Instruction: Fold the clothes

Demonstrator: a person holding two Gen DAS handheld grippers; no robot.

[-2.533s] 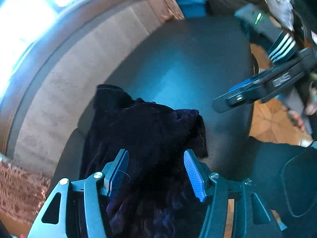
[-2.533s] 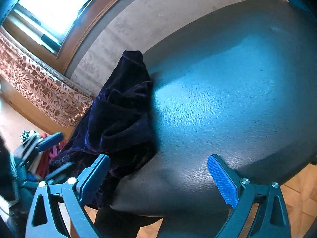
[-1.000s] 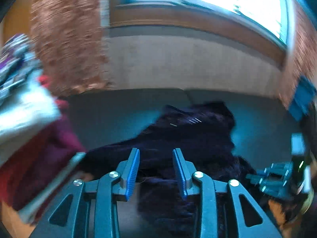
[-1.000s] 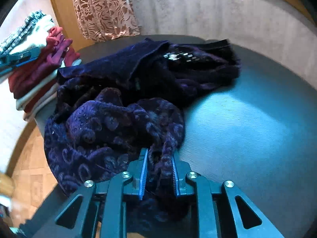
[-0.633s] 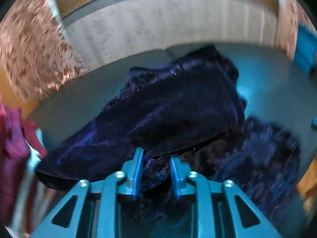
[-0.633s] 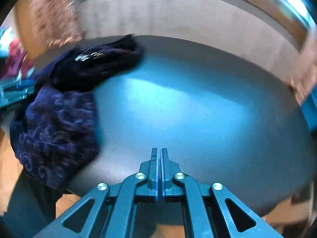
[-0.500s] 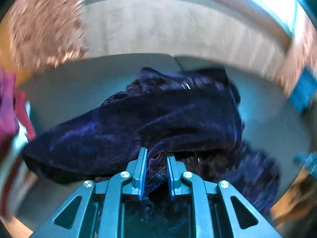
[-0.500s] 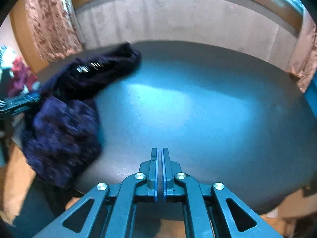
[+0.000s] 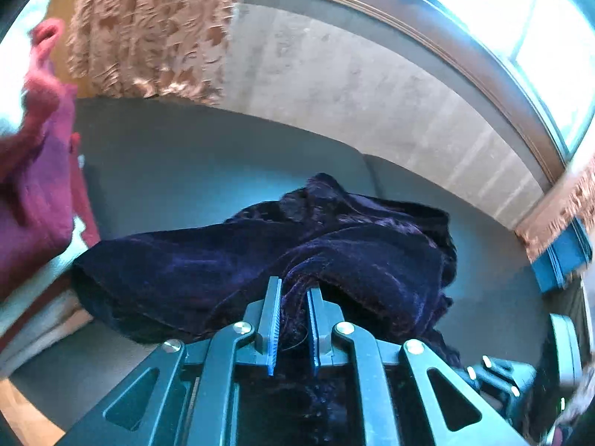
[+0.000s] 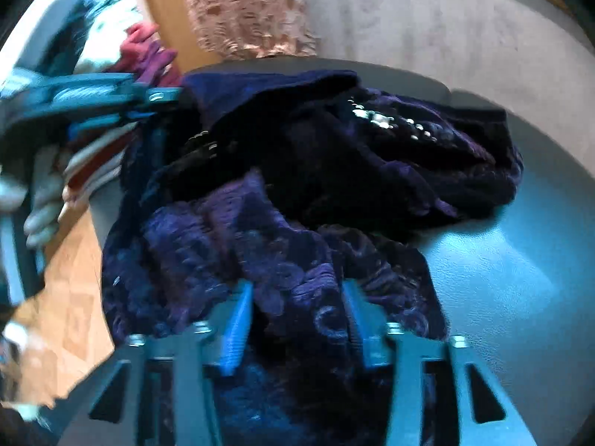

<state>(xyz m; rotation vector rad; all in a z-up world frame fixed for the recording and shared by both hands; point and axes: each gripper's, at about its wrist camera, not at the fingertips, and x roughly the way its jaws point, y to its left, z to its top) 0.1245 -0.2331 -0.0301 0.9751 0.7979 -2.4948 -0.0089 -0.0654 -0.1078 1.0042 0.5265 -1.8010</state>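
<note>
Right claw [image 10: 297, 319] reopened, apparently back over purple garment [image 10: 297, 204]; left grip unchanged.

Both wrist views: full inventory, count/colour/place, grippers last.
velvet garment: 1, dark purple, crumpled on the table, part hanging over the near edge
table: 1, dark grey, under the garment
folded clothes stack: 1, red, maroon and white, at the table's left end
curtain: 2 panels, tan patterned, by the window
window: 1, bright, above the wall
left gripper: 1, blue pads, shut on the velvet garment
right gripper: 1, blue pads, open over the garment
</note>
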